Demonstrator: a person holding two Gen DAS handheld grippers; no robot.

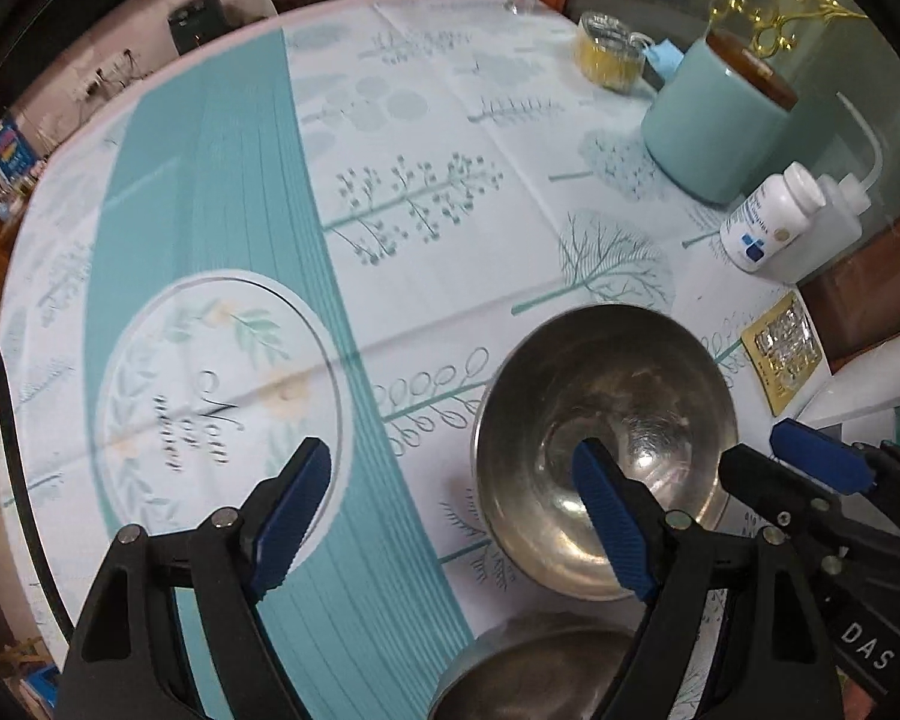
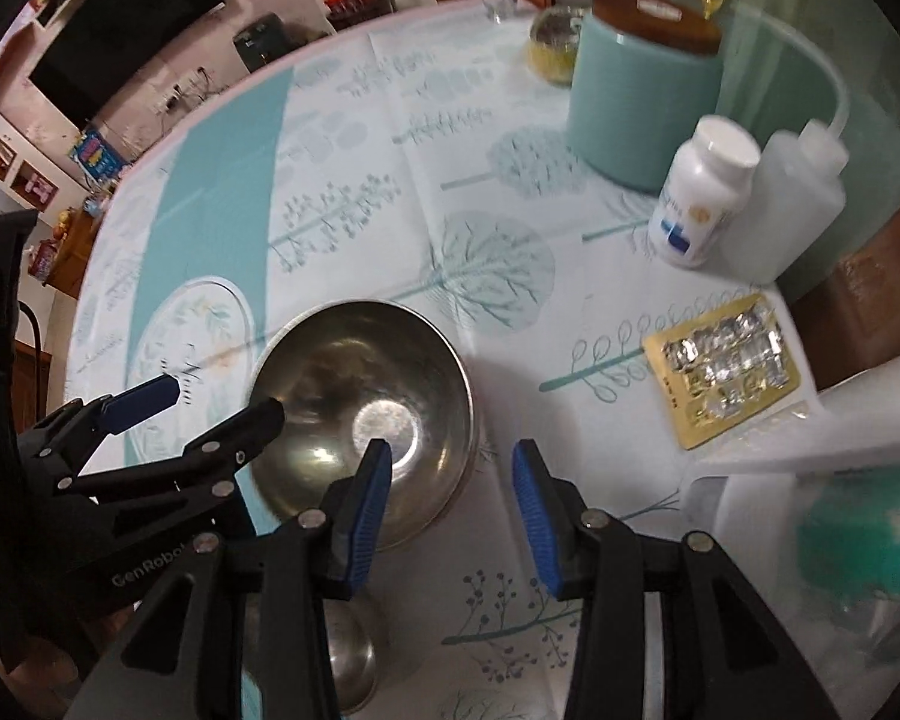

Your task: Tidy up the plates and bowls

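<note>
I am lowering both tools toward the round stainless-steel bowl (image 1: 606, 450) at the lower centre of the frame on the tree-patterned counter (image 1: 450, 120). To grip well, I should straddle its rim squarely. The left tool (image 1: 459, 510) is standing wide open, one finger over the bowl; the right tool (image 2: 450, 516) is partly open, empty, beside the bowl's right rim.
</note>
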